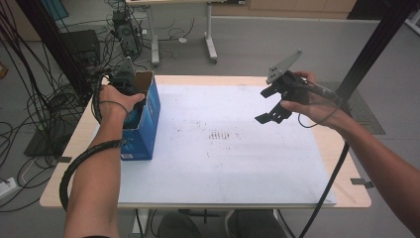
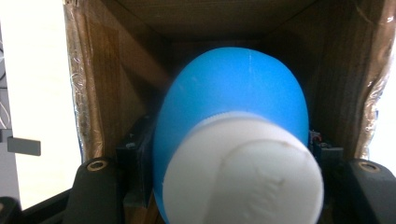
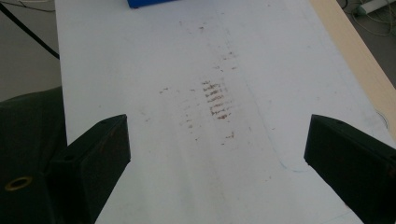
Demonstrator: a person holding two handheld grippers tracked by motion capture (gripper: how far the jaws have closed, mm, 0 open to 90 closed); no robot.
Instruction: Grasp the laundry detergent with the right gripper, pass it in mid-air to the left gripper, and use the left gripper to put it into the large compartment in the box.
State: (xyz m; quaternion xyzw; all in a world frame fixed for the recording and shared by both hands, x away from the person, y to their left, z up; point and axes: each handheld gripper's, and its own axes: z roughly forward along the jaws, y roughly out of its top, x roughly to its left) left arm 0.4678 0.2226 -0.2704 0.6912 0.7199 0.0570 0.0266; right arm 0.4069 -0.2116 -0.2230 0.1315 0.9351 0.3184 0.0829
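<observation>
Left gripper (image 1: 130,94) clamped on blue plastic bottle with white cap (image 2: 233,140), inside open blue cardboard box (image 1: 143,119) at table's left. Right gripper (image 1: 275,106) jaws wide, empty, over white sheet (image 1: 223,158), far right.

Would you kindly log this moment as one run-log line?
left gripper: jaws shut on blue bottle, inside box | right gripper: jaws open, empty, above white mat

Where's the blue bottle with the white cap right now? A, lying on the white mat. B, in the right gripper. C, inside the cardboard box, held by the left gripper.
C: the left gripper clamps the blue bottle within the cardboard box.
</observation>
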